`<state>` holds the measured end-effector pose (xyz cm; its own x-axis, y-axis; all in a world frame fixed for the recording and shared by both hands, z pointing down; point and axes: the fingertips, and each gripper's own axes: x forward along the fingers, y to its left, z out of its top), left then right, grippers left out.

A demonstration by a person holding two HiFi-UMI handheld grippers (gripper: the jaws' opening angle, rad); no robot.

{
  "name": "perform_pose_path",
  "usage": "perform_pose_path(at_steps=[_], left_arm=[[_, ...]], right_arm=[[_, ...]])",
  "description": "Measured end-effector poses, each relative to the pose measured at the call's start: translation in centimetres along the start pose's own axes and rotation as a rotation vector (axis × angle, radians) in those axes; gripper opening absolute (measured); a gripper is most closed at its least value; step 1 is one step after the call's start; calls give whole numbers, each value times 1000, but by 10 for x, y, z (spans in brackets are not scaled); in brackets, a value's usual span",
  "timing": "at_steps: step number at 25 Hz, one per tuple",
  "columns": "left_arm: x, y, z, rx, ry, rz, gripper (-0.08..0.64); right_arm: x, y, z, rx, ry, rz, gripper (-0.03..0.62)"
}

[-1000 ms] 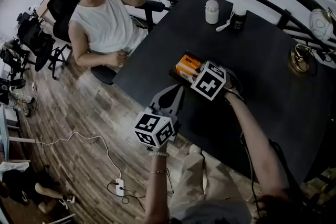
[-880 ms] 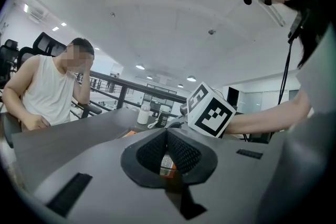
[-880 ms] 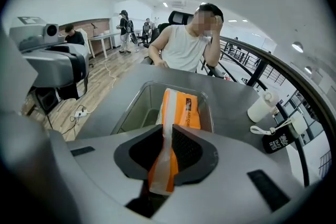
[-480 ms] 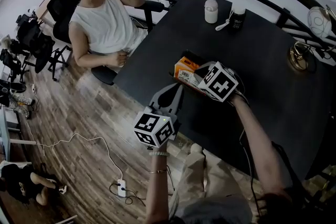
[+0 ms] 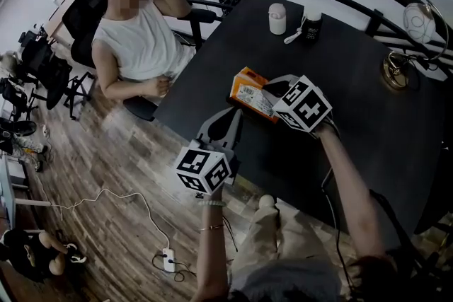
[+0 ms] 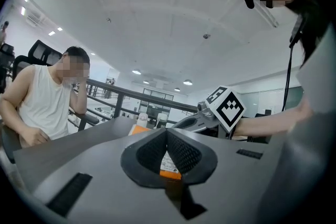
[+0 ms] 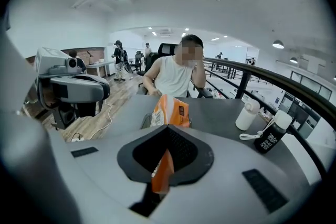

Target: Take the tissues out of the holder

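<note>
Seen from the head view, the right tongs (image 5: pixel 271 91) are clamped on one end of the orange pack (image 5: pixel 249 90). They hold it tilted, up off the dark table (image 5: pixel 368 124) and just ahead of the left tongs (image 5: pixel 236 115), whose jaws lie together. The pack's white label bears print too small to read. The right forearm reaches over the table's edge with the tongs tipped downward, while the left forearm runs straight ahead with its tongs near level. Well beyond the right tongs stand a white bottle (image 5: pixel 277 18) and a black bottle (image 5: pixel 311 25). In the left gripper view the jaws meet at the tips. A scrap of label and orange shows in the gap below them, and I cannot tell whether they pinch it. The right tongs' marker cube (image 6: pixel 229 107) sits ahead to the right. In the right gripper view the jaws press on the orange wrapper, which runs up past their tips. Only this view shows white lettering on the black bottle, and it is unreadable.
</note>
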<state>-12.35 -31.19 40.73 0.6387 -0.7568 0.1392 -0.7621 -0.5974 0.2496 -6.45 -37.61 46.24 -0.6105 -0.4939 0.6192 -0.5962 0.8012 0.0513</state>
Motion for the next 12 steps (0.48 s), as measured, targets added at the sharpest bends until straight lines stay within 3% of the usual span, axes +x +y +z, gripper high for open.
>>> perform_pose_path(at_steps=[12], left_arm=[[-9, -14, 28, 58, -50, -70, 8]], right_arm=[[-64, 7, 41, -30, -116, -95, 14]])
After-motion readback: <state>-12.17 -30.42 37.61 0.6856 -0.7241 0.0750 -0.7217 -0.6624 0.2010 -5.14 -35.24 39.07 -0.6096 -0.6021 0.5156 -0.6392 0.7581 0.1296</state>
